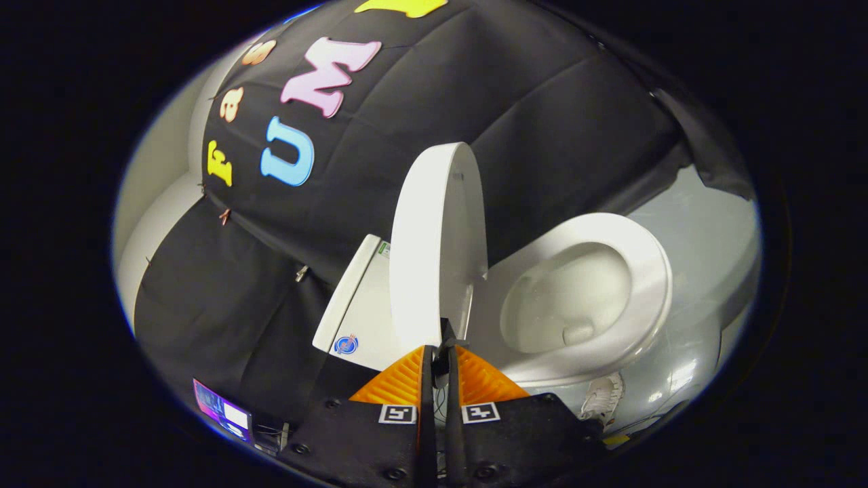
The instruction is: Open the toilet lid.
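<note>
Against the black cloth wall (542, 122), the toilet (610, 352) is the largest thing, its bowl lying toward two o'clock of the fingers, with the seat ring (654, 271) down and the basin open to view. The toilet lid (434, 237) stands raised at twelve o'clock, nearly on edge, leaning back toward the tank (359, 312) at eleven o'clock; it seems lifted that far so it can rest there, which suggests the task is close to done. The whole scene is tilted, so the hand appears to hold the tool rolled to one side as it follows the lid's swing. A small lit screen (227, 410) sits low at eight o'clock. The gripper (439, 352) has its orange fingers (397, 383) drawn narrow, almost together, and the lid's lower edge meets the slit between their tips; whether both pads truly press on that edge I cannot tell.
</note>
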The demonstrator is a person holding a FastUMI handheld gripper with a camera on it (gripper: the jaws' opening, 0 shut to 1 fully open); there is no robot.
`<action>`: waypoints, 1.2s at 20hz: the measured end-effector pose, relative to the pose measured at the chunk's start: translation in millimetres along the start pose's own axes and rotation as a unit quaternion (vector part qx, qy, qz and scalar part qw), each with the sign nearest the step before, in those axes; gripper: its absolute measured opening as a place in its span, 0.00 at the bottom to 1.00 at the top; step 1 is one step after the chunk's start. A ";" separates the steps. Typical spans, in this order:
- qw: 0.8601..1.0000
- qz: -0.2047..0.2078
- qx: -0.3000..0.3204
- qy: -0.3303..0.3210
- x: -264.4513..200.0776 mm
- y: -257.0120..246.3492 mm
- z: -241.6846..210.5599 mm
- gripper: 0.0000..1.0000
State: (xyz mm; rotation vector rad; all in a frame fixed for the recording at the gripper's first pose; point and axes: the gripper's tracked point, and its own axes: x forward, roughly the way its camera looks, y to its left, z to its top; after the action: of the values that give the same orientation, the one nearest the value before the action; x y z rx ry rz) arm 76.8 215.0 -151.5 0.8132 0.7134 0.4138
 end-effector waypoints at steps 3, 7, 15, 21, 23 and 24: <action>0.999 0.001 -0.053 0.007 10.4 23.8 2.6 0.10; 0.995 0.007 -0.098 0.007 19.5 50.0 1.7 0.10; 0.987 0.035 -0.154 0.020 52.2 107.1 -12.9 0.10; 0.976 0.051 -0.208 0.031 80.9 147.1 -30.2 0.10; 0.974 0.058 -0.217 0.037 92.8 158.1 -36.9 0.10; 0.973 0.061 -0.221 0.034 98.6 164.5 -39.0 0.10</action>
State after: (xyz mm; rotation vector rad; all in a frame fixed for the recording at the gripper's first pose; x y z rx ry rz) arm 106.4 396.2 -83.4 0.4237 0.6049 0.6862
